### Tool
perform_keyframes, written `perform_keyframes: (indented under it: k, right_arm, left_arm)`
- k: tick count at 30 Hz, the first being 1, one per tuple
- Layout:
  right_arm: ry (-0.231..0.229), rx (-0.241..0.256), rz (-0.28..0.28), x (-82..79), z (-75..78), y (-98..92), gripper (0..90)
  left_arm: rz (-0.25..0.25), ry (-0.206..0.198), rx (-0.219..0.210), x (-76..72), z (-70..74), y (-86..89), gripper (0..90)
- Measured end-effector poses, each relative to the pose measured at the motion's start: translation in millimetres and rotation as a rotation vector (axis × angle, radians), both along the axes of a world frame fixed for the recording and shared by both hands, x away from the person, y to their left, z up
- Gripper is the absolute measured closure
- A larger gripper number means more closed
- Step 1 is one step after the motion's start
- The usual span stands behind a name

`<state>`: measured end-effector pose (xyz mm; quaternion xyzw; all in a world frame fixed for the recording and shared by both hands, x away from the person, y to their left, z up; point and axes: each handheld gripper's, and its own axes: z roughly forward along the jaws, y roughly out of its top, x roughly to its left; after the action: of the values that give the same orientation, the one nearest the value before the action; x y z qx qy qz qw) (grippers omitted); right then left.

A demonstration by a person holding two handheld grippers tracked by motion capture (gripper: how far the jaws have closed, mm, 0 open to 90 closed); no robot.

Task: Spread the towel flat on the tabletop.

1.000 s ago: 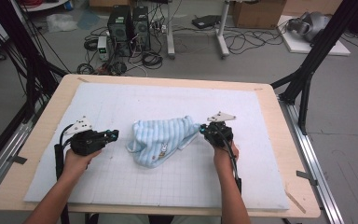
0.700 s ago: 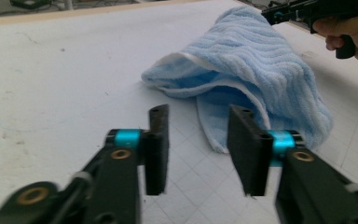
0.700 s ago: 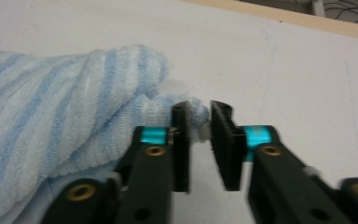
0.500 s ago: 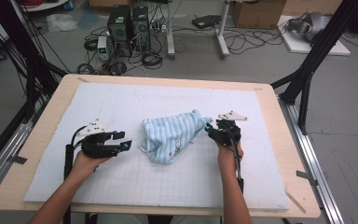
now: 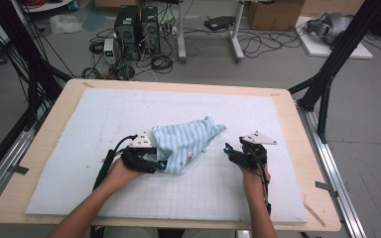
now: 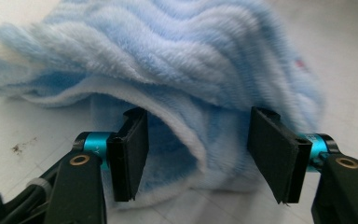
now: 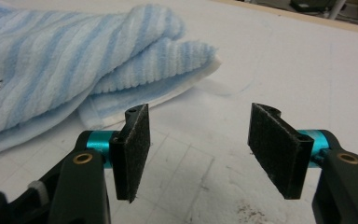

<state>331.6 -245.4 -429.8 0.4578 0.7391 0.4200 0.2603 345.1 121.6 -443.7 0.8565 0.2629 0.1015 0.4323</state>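
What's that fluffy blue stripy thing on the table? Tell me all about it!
It is a soft towel with light blue and white stripes, fuzzy like fleece, lying crumpled and folded on the white mat. A small dark drawing shows on it. The open left gripper straddles one folded edge; the open right gripper sits apart from it.

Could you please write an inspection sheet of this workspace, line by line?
Surface: white gridded mat on a wooden table; small dark specks on the mat in the gripper views.
Job's things: blue striped towel, crumpled, mid-mat.
Clutter: nothing seen on the mat.
Grippers: left gripper open, jaws either side of a towel fold; right gripper open, apart from the towel, nothing between its jaws.
Cables: a black cable trails from the left gripper; more cables lie tangled on the floor.
Surroundings: computer towers, cardboard boxes, black frame struts.
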Motion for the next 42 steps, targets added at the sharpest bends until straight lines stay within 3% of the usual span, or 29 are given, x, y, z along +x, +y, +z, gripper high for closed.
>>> perform_keyframes:
  k: [1, 2, 3, 7, 8, 9, 12, 14, 18, 22, 24, 26, 27, 28, 31, 32, 34, 36, 40, 42]
  right_arm:
    - [0.012, 0.005, 0.028, 0.4, -2.0, 2.6, 41.2]
    - [0.012, 0.005, 0.028, 0.4, -2.0, 2.6, 41.2]
    - [0.027, 0.003, 0.082, 0.9, -4.0, 10.0, 45.5]
    - [0.061, 0.008, 0.184, 2.9, -7.8, 31.1, 49.4]
    - [0.061, 0.008, 0.184, 2.9, -7.8, 31.1, 49.4]
    - [0.076, 0.005, 0.227, 5.2, -10.2, 43.8, 47.9]
    - [0.094, -0.004, 0.27, 8.2, -12.0, 60.7, 46.2]
    - [0.108, 0.031, 0.3, 12.1, -12.8, 71.2, 45.9]
    - [0.134, 0.05, 0.337, 15.2, -13.8, 85.4, 44.8]
    - [0.171, -0.01, 0.35, 16.7, -19.1, 100.9, 45.7]
    - [0.177, -0.009, 0.356, 17.0, -20.0, 102.4, 47.6]
    - [0.138, -0.032, 0.387, 15.9, -17.6, 107.4, 74.9]
    - [0.126, -0.025, 0.396, 16.1, -16.3, 107.8, 83.6]
    - [0.107, -0.006, 0.397, 16.5, -14.1, 107.7, 85.3]
    - [0.068, 0.031, 0.371, 19.5, -7.1, 104.6, 86.3]
    - [0.038, 0.044, 0.319, 24.4, 0.0, 100.2, 86.4]
    - [0.02, 0.044, 0.253, 31.4, 6.4, 96.1, 86.4]
    - [0.018, 0.027, 0.198, 38.8, 10.5, 93.8, 86.4]
    - [0.023, -0.09, 0.065, 55.3, 11.9, 92.0, 86.4]
    - [0.038, -0.122, 0.011, 60.5, 7.9, 90.1, 86.3]
  left_arm:
    - [0.005, -0.006, 0.017, 0.4, -0.2, -0.7, 67.9]
    - [0.01, -0.013, 0.025, 0.9, 0.2, 0.1, 67.9]
    - [0.019, -0.017, -0.013, 1.9, 3.1, 4.6, 85.7]
    - [0.076, -0.008, -0.166, 4.2, 13.3, 19.6, 86.5]
    - [0.076, -0.008, -0.166, 4.2, 13.3, 19.6, 86.6]
    - [0.086, -0.008, -0.217, 4.7, 17.5, 27.0, 86.5]
    - [0.094, 0.0, -0.251, 4.0, 20.0, 32.7, 86.5]
    - [0.097, -0.002, -0.248, 4.1, 20.2, 34.8, 86.5]
    - [0.113, -0.002, -0.264, 4.8, 20.8, 38.0, 86.5]
    - [0.13, -0.003, -0.272, 5.5, 22.2, 44.3, 86.5]
    - [0.137, -0.001, -0.272, 5.4, 22.2, 46.9, 86.5]
    - [0.138, 0.004, -0.266, 5.0, 21.4, 48.1, 86.5]
    - [0.137, 0.005, -0.261, 4.7, 21.2, 48.5, 86.5]
    - [0.141, 0.009, -0.254, 4.1, 20.4, 50.5, 86.5]
    - [0.152, 0.012, -0.244, 4.3, 19.3, 53.4, 86.5]
    - [0.167, 0.011, -0.232, 4.8, 18.2, 56.0, 86.5]
    - [0.204, 0.004, -0.191, 6.3, 15.5, 62.6, 86.5]
    - [0.229, 0.001, -0.156, 7.3, 13.9, 65.7, 86.5]
    - [0.262, 0.001, -0.116, 8.8, 12.8, 71.8, 86.6]
    - [0.274, 0.006, -0.093, 8.9, 11.8, 74.2, 86.5]
